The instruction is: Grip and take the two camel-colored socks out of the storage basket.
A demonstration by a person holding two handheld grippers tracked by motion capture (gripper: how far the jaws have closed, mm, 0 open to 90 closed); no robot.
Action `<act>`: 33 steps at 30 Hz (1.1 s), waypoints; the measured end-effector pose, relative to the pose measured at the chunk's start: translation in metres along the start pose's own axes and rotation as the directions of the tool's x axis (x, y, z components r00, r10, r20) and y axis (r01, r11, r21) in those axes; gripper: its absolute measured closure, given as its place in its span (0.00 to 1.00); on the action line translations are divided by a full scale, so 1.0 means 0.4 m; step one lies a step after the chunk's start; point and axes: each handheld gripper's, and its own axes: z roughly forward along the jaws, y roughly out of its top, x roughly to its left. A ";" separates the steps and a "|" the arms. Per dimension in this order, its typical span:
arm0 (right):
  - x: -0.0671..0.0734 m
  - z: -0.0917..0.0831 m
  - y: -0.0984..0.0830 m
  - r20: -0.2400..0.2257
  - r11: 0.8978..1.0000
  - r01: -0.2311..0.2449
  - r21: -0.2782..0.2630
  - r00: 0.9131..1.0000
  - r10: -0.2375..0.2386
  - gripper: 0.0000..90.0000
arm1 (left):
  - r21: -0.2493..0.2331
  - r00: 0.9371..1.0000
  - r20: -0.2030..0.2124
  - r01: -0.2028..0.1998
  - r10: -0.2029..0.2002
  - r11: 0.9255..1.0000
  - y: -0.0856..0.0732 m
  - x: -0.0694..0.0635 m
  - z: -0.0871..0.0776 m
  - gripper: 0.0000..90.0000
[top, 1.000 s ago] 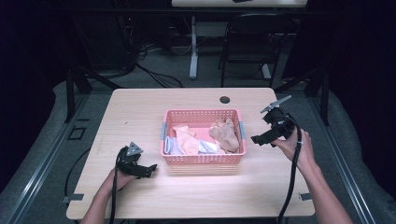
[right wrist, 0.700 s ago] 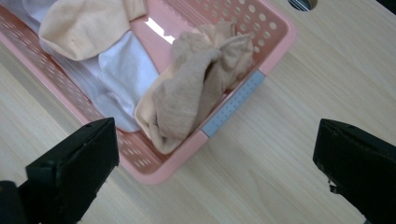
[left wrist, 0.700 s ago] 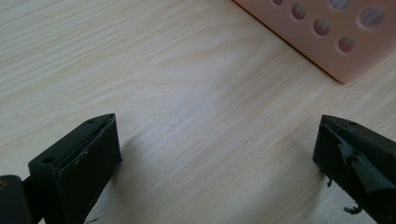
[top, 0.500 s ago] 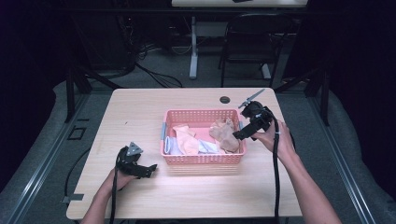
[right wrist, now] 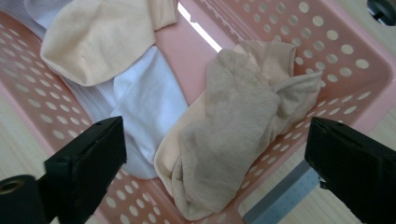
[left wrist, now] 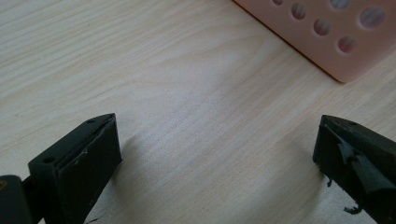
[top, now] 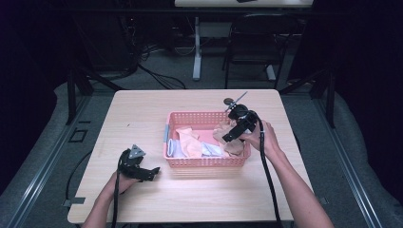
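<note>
As my right gripper (right wrist: 215, 154) hangs spread wide above the basket (top: 204, 161), the tan sock (right wrist: 229, 126) lies directly between its jaws, long axis crossing them; my left gripper (left wrist: 215, 154) rests released on the desk (top: 142, 109), farther away.

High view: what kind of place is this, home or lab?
Most likely a lab or data-collection room, not a home. A bare wooden table stands on a floor strewn with cables, dark surroundings, and the person holds a cabled gripper in each hand over a pink basket of socks.
</note>
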 end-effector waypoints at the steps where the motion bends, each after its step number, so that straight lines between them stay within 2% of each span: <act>1: 0.000 0.000 0.000 0.000 1.000 0.000 0.000 1.000 0.000 0.08 | 0.000 1.000 0.000 0.000 0.000 1.000 0.000 0.000 0.000 0.01; 4: -0.006 0.023 0.003 -0.002 1.000 -0.024 0.010 1.000 0.024 0.15 | 0.000 1.000 0.000 0.000 0.000 1.000 0.000 0.000 0.000 0.01; 6: -0.012 0.034 0.004 0.002 0.999 -0.042 0.025 0.999 0.042 0.17 | 0.000 1.000 0.001 0.000 0.000 1.000 0.000 0.000 0.000 0.01; 10: -0.019 0.055 0.001 0.026 0.995 -0.091 0.048 0.996 0.090 0.26 | 0.000 1.000 0.001 -0.001 0.001 1.000 0.000 0.000 0.000 0.01; 11: -0.019 0.055 0.001 0.026 0.995 -0.091 0.048 0.996 0.090 0.26 | 0.000 1.000 0.001 -0.001 0.001 1.000 0.000 0.000 0.000 0.01; 12: -0.022 0.055 0.002 0.010 0.995 -0.076 0.070 0.997 0.076 0.31 | 0.000 1.000 0.001 -0.001 0.001 1.000 0.000 0.000 0.000 0.01; 16: -0.015 0.062 0.004 -0.019 0.995 -0.071 0.066 0.997 0.073 0.39 | 0.000 1.000 0.001 -0.001 0.001 1.000 0.000 0.000 0.000 0.01; 19: -0.008 0.064 0.003 -0.035 0.995 -0.087 0.048 0.995 0.089 0.46 | 0.000 1.000 0.001 -0.001 0.001 1.000 0.000 0.000 0.000 0.01; 20: -0.007 0.066 0.004 -0.056 0.995 -0.075 0.062 0.995 0.078 0.50 | 0.000 1.000 0.001 -0.001 0.001 1.000 0.000 0.000 0.000 0.01; 22: -0.005 0.073 0.005 -0.064 0.995 -0.059 0.082 0.996 0.065 0.52 | -0.001 1.000 0.001 0.001 -0.001 1.000 0.000 0.000 0.000 0.01; 26: 0.007 0.101 0.010 -0.056 0.991 -0.050 0.123 0.997 0.058 0.53 | 0.000 1.000 0.001 -0.001 0.001 1.000 0.000 0.000 0.000 0.01; 30: 0.014 0.123 0.016 -0.047 0.989 -0.054 0.141 0.997 0.061 0.55 | 0.000 1.000 0.001 -0.001 0.001 1.000 0.000 0.000 0.000 0.01; 31: 0.012 0.129 0.018 -0.041 0.986 -0.044 0.159 0.998 0.051 0.57 | 0.000 1.000 0.001 -0.001 0.001 1.000 0.000 0.000 0.000 0.01; 32: 0.011 0.140 0.020 -0.036 0.983 -0.056 0.173 0.997 0.063 0.63 | 0.000 1.000 0.001 -0.001 0.001 1.000 0.000 0.000 0.000 0.01; 33: 0.011 0.140 0.020 -0.036 0.983 -0.056 0.173 0.997 0.063 0.63 | 0.000 1.000 0.001 -0.001 0.001 1.000 0.000 0.000 0.000 0.01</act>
